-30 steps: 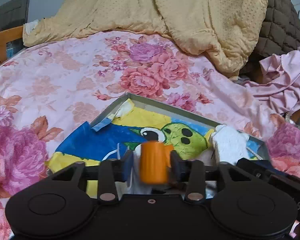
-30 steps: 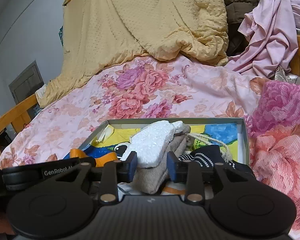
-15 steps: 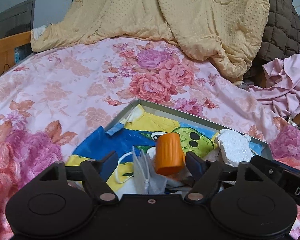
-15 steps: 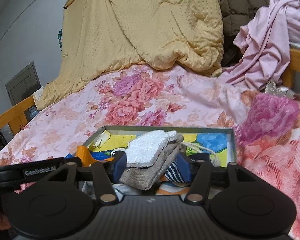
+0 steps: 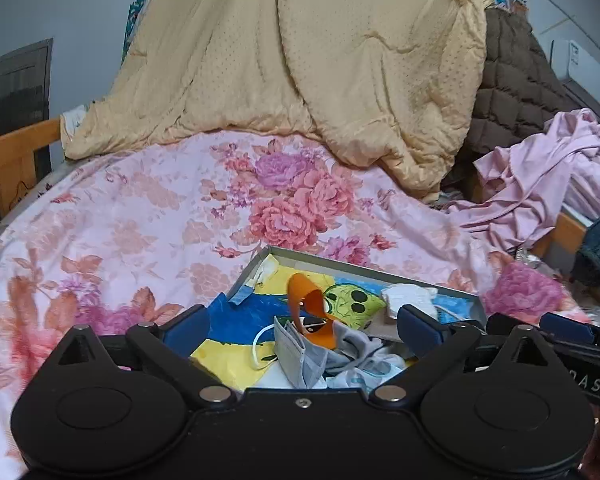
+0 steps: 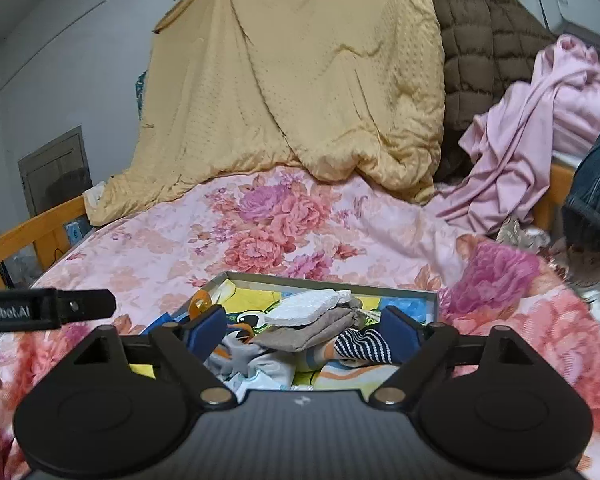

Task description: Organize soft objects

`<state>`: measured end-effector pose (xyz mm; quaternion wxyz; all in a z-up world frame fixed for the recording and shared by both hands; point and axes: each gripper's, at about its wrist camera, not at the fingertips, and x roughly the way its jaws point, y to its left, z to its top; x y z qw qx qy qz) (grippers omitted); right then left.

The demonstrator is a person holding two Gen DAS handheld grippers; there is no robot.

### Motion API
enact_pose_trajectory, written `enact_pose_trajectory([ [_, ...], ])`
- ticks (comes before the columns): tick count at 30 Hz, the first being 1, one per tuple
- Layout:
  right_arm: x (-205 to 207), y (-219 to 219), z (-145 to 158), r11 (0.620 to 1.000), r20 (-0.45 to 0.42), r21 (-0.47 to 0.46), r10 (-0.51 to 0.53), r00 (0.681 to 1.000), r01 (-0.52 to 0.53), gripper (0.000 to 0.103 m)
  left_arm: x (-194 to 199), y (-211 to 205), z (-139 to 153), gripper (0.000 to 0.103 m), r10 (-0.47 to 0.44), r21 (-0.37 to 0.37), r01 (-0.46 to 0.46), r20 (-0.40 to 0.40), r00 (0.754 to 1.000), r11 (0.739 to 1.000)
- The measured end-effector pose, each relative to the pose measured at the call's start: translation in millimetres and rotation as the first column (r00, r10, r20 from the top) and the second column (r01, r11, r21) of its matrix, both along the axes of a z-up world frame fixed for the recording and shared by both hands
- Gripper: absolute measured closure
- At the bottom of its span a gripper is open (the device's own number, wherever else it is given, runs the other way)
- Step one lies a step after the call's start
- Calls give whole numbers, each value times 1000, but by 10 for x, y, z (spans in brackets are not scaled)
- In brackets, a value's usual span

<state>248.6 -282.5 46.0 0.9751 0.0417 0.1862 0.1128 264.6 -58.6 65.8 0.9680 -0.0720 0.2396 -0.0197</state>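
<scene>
Two hand-held grippers are hovering over a shallow cardboard box (image 5: 364,270) that is lying on a pink floral bedsheet (image 5: 148,216). The left gripper (image 5: 300,330) is standing with its jaws spread wide after just opening, and nothing is pressing against its blue pads (image 5: 186,326); an orange curled strap (image 5: 310,306) is sitting loose in the box ahead of them, leaning on a grey face mask (image 5: 296,354) whose white ear loop is trailing over the yellow and blue cartoon picture that lines the box floor. The right gripper (image 6: 304,330) is likewise released, its jaws having just been opening, with the pile of soft things showing between the fingers (image 6: 206,328) but touched by neither. In that pile a white foam piece (image 6: 308,306) is resting on top of a folded tan cloth pouch (image 6: 320,330), a navy-and-white striped sock (image 6: 366,346) is lying just beside the pouch on the right, and pale grey and white fabric is bunching up nearer the camera. All of these soft things are lying inside the box. Behind it a yellow quilted comforter (image 6: 300,92) is heaping up against the wall, a brown quilted blanket (image 6: 480,44) is standing to its right, and a pink garment (image 6: 528,136) is draping over the bed's far right corner. A wooden bed rail (image 6: 28,230) is running along the left edge.
</scene>
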Motion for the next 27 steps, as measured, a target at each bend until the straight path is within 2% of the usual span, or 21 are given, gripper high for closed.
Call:
enact_pose_trajectory([
  [4,-301,70,76,999,28,-44,5,1000,-4,11,-269,33,183,2,-29,31,30,-38,999,999],
  [8,-547,138,147,999,41,-36,8,999,-6,10,-620,93,347,1,-101,88,103,-21,995,991],
  [13,-900,180,257,999,75,-34,19,997,-17,5,-959,256,383,1,-89,61,89,1,996,994],
  [17,-1185,161,339,1000,108,-27,15,994,-13,2,-1229,361,305,1,-78,44,75,76,994,996],
  [18,-1254,158,354,1000,113,-28,13,993,-10,2,-1283,377,282,1,-62,26,60,102,993,998],
  [21,-1403,148,379,999,121,-40,11,993,-6,1,-1437,453,210,1,-4,-77,13,113,994,997],
  [27,-1609,116,337,998,109,-70,12,994,-5,1,-1702,419,93,1,21,-51,-11,201,979,999],
])
